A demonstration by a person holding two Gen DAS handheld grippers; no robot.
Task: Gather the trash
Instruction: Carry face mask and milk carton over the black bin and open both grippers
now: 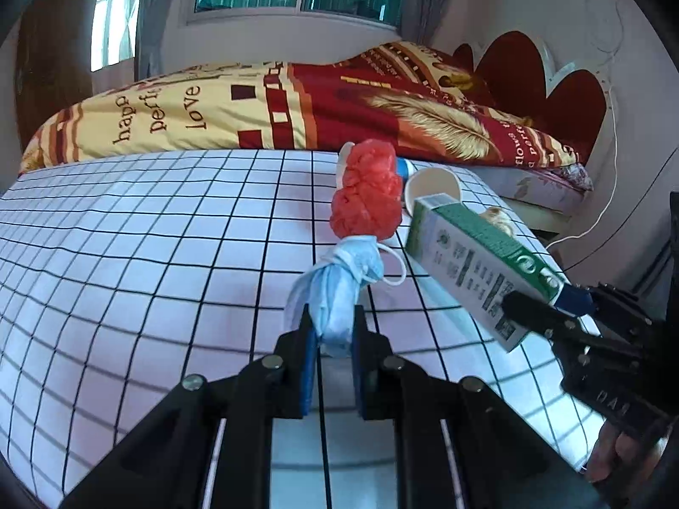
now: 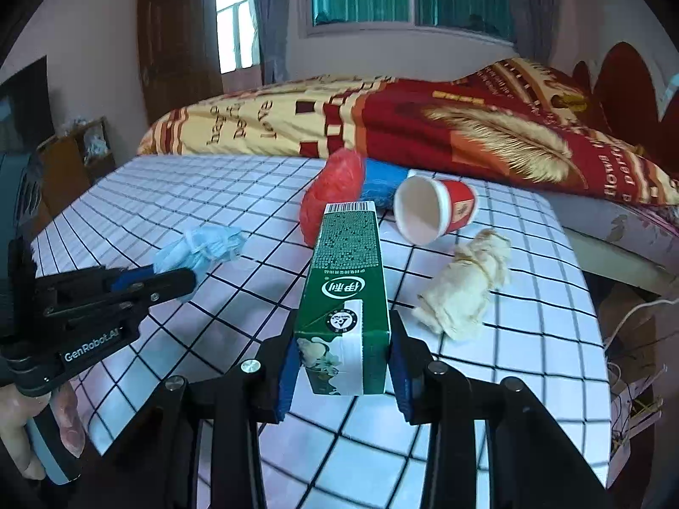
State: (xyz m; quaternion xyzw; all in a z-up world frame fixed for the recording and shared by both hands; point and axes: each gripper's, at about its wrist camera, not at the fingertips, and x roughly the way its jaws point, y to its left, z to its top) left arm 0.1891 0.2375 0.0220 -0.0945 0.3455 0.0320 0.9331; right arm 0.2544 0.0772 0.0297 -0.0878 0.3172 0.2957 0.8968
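Observation:
My left gripper (image 1: 333, 322) is shut on a crumpled blue face mask (image 1: 339, 292), held above the checked table (image 1: 169, 233); it also shows in the right wrist view (image 2: 199, 246). My right gripper (image 2: 346, 352) is shut on a green and white milk carton (image 2: 348, 288), also seen in the left wrist view (image 1: 475, 263), lifted over the table. On the table lie a red crumpled plastic bag (image 2: 333, 195), a blue object (image 2: 384, 184) behind it, a tipped red paper cup (image 2: 433, 210) and a crumpled beige paper wad (image 2: 464, 284).
A bed with a red and yellow quilt (image 2: 424, 123) stands behind the table. A white cable (image 1: 607, 195) hangs at the right. A wooden cabinet (image 2: 80, 157) stands at the left. The table's right edge (image 2: 594, 318) drops to the floor.

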